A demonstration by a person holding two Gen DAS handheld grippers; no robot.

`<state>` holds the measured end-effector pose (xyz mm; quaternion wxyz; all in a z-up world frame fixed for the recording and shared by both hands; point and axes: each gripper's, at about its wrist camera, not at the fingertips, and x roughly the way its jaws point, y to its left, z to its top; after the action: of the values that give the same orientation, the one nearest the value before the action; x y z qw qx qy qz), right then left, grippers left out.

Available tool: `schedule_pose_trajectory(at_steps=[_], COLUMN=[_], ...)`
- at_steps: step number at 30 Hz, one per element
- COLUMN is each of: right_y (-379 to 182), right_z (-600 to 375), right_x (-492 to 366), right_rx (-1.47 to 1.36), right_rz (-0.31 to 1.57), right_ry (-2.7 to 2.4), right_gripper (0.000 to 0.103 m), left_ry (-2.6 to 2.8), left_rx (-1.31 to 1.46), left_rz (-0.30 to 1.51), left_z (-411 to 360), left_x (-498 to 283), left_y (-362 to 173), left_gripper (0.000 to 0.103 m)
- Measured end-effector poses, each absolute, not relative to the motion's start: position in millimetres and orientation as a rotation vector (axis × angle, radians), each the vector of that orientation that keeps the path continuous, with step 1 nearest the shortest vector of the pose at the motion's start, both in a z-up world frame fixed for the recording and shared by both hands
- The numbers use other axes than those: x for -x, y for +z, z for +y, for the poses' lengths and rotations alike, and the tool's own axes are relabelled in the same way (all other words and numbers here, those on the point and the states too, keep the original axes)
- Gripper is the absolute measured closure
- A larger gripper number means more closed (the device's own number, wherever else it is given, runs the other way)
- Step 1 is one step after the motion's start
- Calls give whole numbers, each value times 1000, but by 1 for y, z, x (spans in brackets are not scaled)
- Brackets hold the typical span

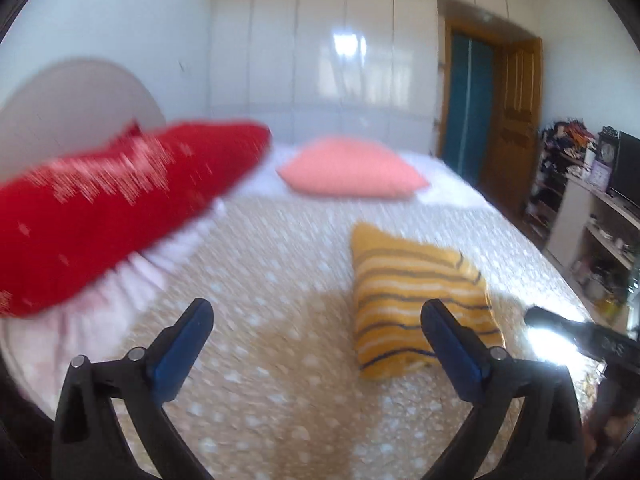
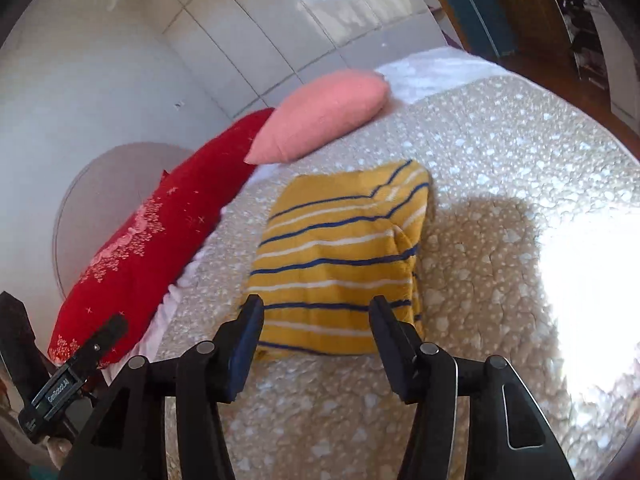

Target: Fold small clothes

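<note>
Your left claw (image 1: 316, 320) is spread wide and grips nothing; it points level across the bed (image 1: 260, 280), raised off the spotted cover, with the view blurred. Your right claw (image 2: 316, 316) is also parted, though less widely, and empty; it tilts down toward the bed (image 2: 480, 160), its tips just at the near edge of the yellow striped garment (image 2: 340, 256). Whether the tips touch the cloth cannot be told. The garment (image 1: 416, 300) lies folded into a compact block on the cover, right of centre in the left view. Far beyond it rests the pink pillow (image 2: 320, 116); left of it lies the red pillow (image 2: 160, 236).
</note>
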<state>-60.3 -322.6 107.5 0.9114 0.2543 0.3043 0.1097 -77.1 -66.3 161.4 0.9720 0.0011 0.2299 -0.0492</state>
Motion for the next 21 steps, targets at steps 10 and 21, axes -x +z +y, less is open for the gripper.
schedule_pose_trajectory(at_steps=[10,21], right_y=[135,107], right_z=[-277,-267], right_x=[150,186], right_rx=[-442,-411], right_rz=[554,695], right_ry=[155,47], right_gripper=[24,21], left_ry=[-51,-128], left_rx=[0,74], left_rz=[368,581], left_z=[-70,-60], left_x=[177,190], left_y=[209,168], left_gripper=[0,0])
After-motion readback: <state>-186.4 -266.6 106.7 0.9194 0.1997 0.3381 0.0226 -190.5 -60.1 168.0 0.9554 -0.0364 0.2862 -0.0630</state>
